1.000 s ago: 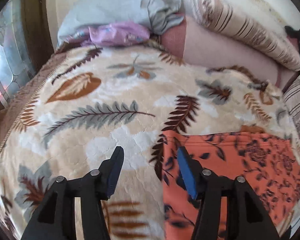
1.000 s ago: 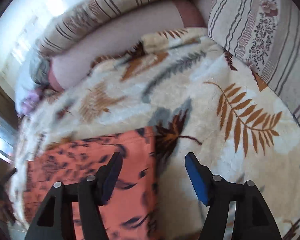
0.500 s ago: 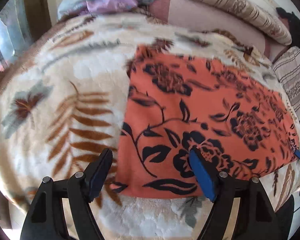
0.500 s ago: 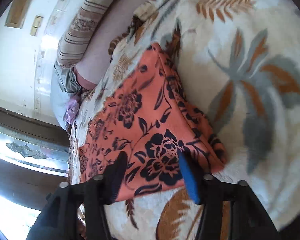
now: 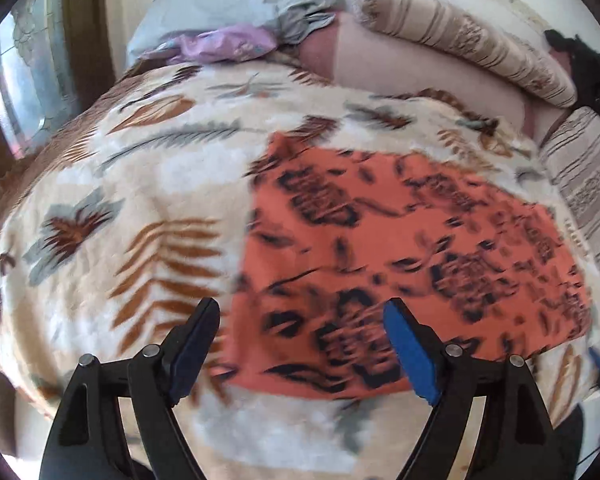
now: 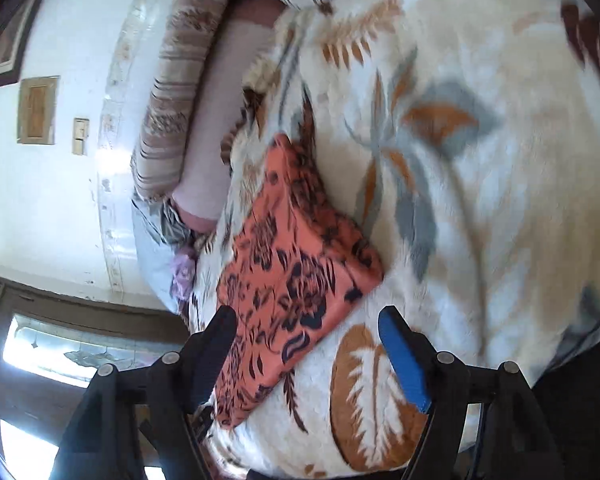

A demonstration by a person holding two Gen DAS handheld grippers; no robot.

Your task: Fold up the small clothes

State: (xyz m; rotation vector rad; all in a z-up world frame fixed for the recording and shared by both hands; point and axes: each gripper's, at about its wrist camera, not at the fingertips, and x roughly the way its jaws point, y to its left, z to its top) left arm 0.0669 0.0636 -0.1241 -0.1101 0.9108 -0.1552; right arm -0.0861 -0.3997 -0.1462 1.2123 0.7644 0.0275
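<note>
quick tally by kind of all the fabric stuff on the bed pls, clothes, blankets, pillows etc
Orange floral garment: 1
Leaf-print blanket: 1
Striped bolster or cushion: 2, the long bolster and the cushion at the right edge
Grey pillow: 1
Lilac cloth: 1
Pink sheet: 1
Total: 7

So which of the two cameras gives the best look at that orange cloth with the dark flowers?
The right wrist view: the orange flower-print cloth is sharp there, though seen slantwise, its near end behind a claw finger. The left wrist view shows the cloth spread wider but blurred.
</note>
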